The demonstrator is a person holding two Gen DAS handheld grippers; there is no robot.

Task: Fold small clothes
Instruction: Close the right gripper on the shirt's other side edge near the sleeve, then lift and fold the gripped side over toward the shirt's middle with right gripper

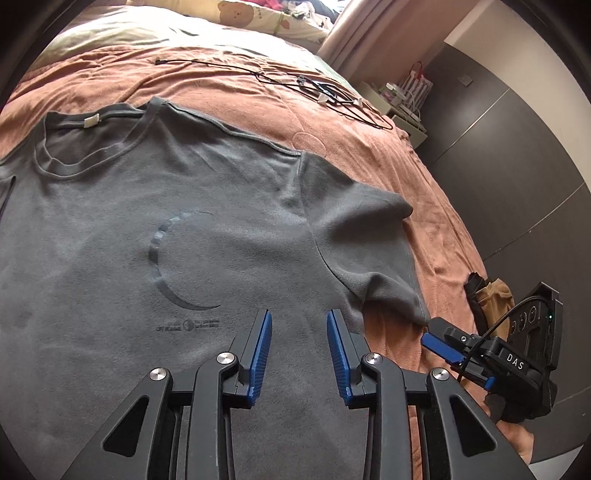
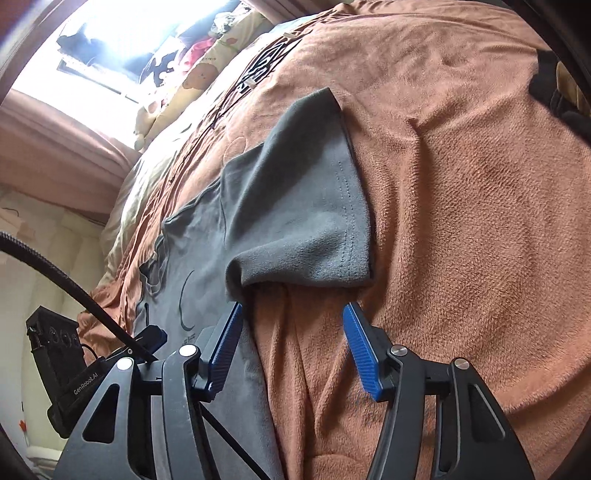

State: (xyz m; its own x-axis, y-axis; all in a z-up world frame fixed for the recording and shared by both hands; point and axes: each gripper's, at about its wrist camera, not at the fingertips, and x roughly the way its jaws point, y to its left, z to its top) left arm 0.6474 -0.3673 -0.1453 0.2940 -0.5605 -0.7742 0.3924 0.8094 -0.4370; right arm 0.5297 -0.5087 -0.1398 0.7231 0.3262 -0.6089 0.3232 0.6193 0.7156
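The grey T-shirt point(image 1: 155, 221) lies flat on the orange blanket point(image 1: 369, 155), collar away; the right gripper point(image 2: 293, 317), jaws apart and empty, is nearer the short sleeve point(image 2: 295, 221) just ahead, while the left gripper point(image 1: 299, 325), half-open and empty, hovers over the chest.

I count one grey T-shirt point(image 1: 221, 206) on one brown blanket point(image 1: 369, 147). I see two grippers: my left gripper point(image 1: 299, 332) and my right gripper point(image 2: 293, 325). One tangle of black cables point(image 1: 325, 92) lies farther up, and one printed pillow point(image 1: 258, 14).
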